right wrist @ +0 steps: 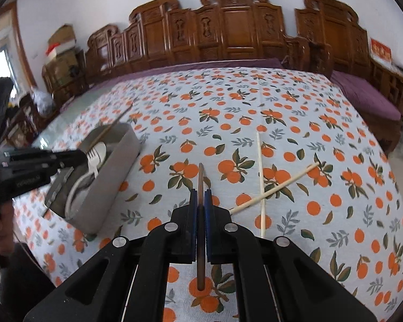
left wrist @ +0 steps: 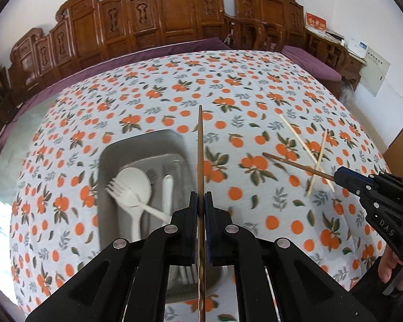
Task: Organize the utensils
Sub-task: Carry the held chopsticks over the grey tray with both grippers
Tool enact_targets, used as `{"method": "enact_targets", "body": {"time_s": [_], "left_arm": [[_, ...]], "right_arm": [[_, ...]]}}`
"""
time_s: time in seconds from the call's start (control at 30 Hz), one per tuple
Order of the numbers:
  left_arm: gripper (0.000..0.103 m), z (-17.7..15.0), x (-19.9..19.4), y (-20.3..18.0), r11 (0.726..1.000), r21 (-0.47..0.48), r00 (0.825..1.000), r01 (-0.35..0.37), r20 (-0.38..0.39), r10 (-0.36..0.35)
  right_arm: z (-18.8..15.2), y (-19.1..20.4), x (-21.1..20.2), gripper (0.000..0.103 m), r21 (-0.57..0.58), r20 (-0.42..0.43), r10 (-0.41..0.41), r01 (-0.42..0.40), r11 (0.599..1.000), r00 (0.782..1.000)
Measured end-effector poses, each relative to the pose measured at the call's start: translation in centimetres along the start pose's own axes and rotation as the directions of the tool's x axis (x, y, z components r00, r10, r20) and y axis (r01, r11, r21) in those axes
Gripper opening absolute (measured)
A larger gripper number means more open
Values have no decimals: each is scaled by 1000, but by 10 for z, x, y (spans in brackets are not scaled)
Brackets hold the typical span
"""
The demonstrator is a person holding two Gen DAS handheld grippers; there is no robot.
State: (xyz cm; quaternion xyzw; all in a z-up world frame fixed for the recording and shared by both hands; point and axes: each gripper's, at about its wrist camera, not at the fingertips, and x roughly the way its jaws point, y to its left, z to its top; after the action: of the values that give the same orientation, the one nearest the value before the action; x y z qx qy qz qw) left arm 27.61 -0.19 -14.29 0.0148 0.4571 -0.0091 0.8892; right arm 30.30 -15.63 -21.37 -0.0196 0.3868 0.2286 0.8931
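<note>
Both grippers are tipped down toward the desk (left wrist: 255,86), which is covered by a soft white cloth printed with oranges and leaves. I'll use the metal tray (left wrist: 137,145) as the landmark: it's a rectangular, dull grey steel box with rounded corners.

Nearest in the left wrist view, the left gripper (left wrist: 200,201) hangs right over the tray's right edge, black angular arms with blue pads. Its jaws are pressed together on a dark brown chopstick (left wrist: 200,145), a thin wooden stick with a twisted pattern on the near end, running straight away from the camera.

Inside the tray lie a white plastic fork (left wrist: 131,198), a white plastic spoon (left wrist: 137,185) with a round bowl, and some other pale cutlery that's too blurry to call.

To the right of the tray, well apart from it, the right gripper (right wrist: 200,201) has its jaws clamped on a second brown chopstick (right wrist: 200,182), which is smooth and round; from the left camera it pokes out toward the tray. A bit of the person's hand (left wrist: 389,265) shows behind that gripper.

Further right from the tray, two pale chopsticks (right wrist: 260,182) lie crossed in an X on the cloth, light bamboo-looking, touching where they cross.

Beyond the tray, past the desk's far edge, sits a carved reddish wooden bench (left wrist: 158,16) with a purple cushion.
</note>
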Motion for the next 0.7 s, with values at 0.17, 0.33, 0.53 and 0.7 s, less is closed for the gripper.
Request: {"method": "enact_targets", "body": {"time_s": [0.17, 0.33, 0.53, 0.7], "left_arm": [[4, -6, 1, 20, 999, -33, 1000, -7, -3, 7], [4, -14, 10, 33, 999, -44, 999, -16, -30, 15], [4, -19, 27, 44, 999, -46, 997, -15, -77, 11], [4, -17, 32, 50, 998, -63, 998, -7, -67, 2]], "right_arm": [[5, 6, -7, 6, -17, 33, 11, -10, 1000, 999], [18, 16, -22, 6, -42, 80, 17, -13, 999, 997], [32, 33, -41, 6, -69, 122, 32, -23, 997, 992], [40, 52, -43, 6, -92, 129, 54, -43, 995, 990]]}}
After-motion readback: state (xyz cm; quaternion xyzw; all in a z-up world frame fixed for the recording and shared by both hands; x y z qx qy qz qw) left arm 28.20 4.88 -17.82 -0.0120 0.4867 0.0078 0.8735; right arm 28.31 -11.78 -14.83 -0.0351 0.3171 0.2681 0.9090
